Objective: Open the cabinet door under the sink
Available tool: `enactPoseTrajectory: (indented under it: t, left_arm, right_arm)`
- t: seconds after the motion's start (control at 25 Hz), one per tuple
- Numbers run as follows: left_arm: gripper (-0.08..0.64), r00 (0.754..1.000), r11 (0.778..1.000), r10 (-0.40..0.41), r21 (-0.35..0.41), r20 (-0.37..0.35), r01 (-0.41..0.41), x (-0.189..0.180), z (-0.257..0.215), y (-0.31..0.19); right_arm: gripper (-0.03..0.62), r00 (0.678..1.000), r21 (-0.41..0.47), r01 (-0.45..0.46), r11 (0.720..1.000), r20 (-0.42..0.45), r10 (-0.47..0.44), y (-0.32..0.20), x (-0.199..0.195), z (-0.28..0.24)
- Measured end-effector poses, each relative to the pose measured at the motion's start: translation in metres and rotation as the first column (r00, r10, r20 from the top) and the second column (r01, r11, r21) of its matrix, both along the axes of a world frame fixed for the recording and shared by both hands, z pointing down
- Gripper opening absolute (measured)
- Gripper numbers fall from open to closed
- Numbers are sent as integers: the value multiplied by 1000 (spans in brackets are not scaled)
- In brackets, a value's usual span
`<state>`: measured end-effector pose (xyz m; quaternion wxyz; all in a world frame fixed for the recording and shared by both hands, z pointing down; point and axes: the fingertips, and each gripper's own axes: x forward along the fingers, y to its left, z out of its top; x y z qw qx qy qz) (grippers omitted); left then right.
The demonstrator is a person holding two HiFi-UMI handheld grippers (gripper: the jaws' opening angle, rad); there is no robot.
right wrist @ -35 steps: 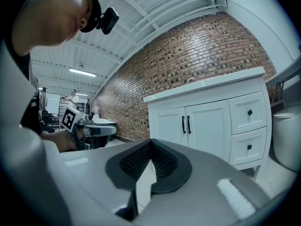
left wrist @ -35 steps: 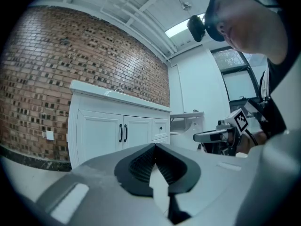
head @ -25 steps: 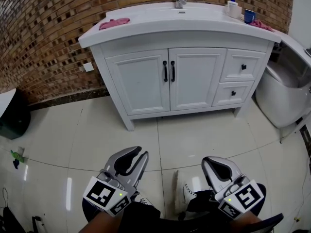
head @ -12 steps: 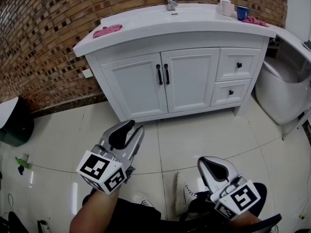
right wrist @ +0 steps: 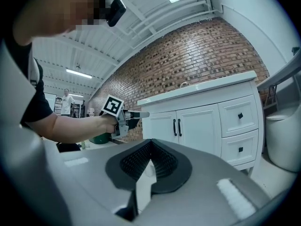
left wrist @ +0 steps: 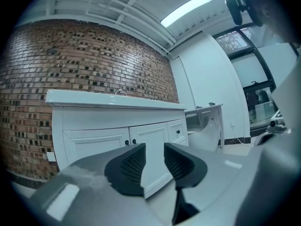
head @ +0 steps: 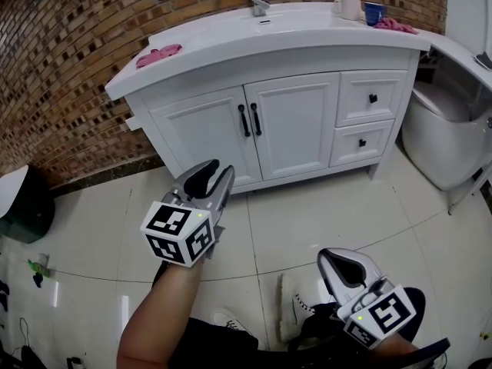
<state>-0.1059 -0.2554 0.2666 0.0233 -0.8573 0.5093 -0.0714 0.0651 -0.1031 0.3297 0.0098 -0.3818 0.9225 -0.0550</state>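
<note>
The white sink cabinet (head: 296, 121) stands against the brick wall with both doors closed. Their two black handles (head: 249, 119) sit side by side at the middle seam. My left gripper (head: 215, 174) is held out above the floor, short of the left door (head: 200, 133); its jaws are opening with nothing between them. In the left gripper view the gripper (left wrist: 154, 161) points at the doors, the handles (left wrist: 130, 141) small ahead. My right gripper (head: 350, 264) hangs low near the body, shut and empty. The right gripper view has its jaws (right wrist: 150, 161) closed and the handles (right wrist: 177, 127) far off.
Two drawers (head: 372, 97) with black knobs fill the cabinet's right side. On the countertop lie a pink cloth (head: 158, 54), a faucet (head: 257, 2) and a blue cup (head: 374, 12). A white appliance (head: 446, 144) stands right of the cabinet, a dark bin (head: 27, 206) at the left.
My left gripper has gone forward and up toward the cabinet doors, and its jaws have spread apart. The right gripper has stayed low in about the same place.
</note>
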Motion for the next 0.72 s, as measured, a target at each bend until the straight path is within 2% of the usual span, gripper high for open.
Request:
enactPoseTrajectory:
  t: [0.36, 0.48, 0.72]
  left_arm:
    - [133, 997, 997, -55, -43, 50, 57, -4, 29, -80]
    - [133, 997, 995, -66, -75, 51, 69, -5, 39, -108]
    - [137, 996, 992, -74, -93, 57, 79, -6, 51, -152]
  right_arm:
    - [8, 1000, -26, -11, 1000, 8, 11, -6, 1, 1]
    - [8, 1000, -24, -21, 999, 2, 21, -8, 3, -3]
    - [8, 1000, -28, -31, 999, -1, 31, -14, 5, -3]
